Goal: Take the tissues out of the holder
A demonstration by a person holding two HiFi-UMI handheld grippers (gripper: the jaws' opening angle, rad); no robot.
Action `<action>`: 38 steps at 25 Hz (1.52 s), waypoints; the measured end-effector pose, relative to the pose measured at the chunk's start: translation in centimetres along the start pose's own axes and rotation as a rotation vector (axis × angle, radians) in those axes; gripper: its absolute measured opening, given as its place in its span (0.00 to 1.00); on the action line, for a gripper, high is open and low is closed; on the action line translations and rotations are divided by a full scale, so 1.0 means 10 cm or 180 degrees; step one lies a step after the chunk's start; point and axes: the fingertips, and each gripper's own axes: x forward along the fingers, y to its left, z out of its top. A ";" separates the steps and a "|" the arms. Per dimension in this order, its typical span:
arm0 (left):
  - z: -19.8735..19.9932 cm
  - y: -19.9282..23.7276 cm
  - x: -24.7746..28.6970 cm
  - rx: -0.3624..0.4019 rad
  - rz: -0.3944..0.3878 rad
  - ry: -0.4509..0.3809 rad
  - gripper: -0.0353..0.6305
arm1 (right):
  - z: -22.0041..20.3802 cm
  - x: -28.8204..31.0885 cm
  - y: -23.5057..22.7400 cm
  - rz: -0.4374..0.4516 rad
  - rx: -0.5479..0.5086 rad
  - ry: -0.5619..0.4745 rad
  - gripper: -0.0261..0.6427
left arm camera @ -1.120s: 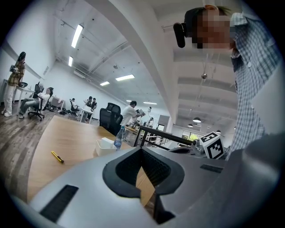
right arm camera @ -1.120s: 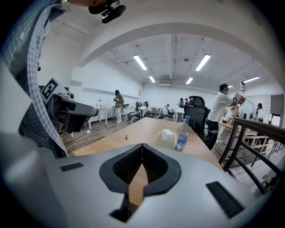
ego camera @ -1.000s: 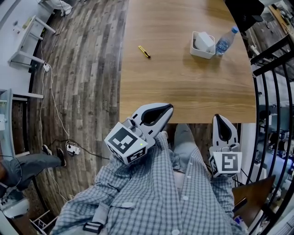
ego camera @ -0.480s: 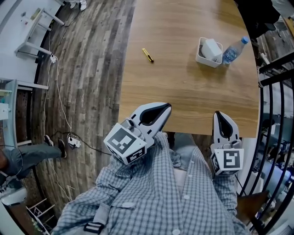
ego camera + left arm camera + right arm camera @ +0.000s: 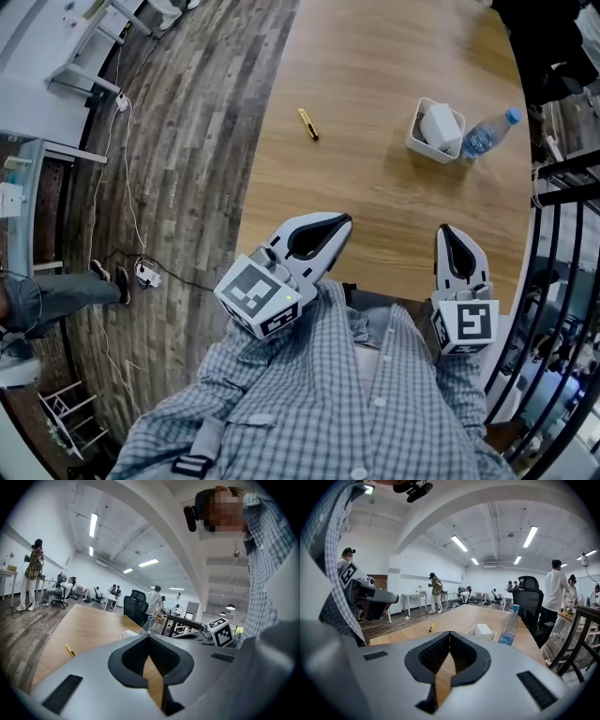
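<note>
Wooden table (image 5: 375, 202) filled the middle. Left gripper (image 5: 345, 221) and right gripper (image 5: 450, 229) hung at its near edge, both with jaws closed and empty. White holder (image 5: 427, 148) sat at the far right, well apart from both, with only bare wood between. Bottle (image 5: 487, 137) stood upright just right of the holder. Tissues (image 5: 441, 123) sat in the holder. Small yellow cutter (image 5: 307, 124) lay to the holder's left, well apart.
</note>
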 end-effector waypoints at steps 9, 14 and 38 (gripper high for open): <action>-0.03 0.10 0.24 -0.0098 0.0184 0.0025 0.06 | 0.09 0.25 -0.32 0.0107 -0.0043 -0.0011 0.06; -0.06 0.16 0.40 -0.0160 0.0257 0.0076 0.06 | 0.05 0.38 -0.52 0.0139 -0.0048 0.0014 0.06; -0.16 0.19 1.09 -0.0296 0.0300 0.0276 0.06 | -0.05 1.01 -1.22 0.0144 -0.0091 0.0133 0.06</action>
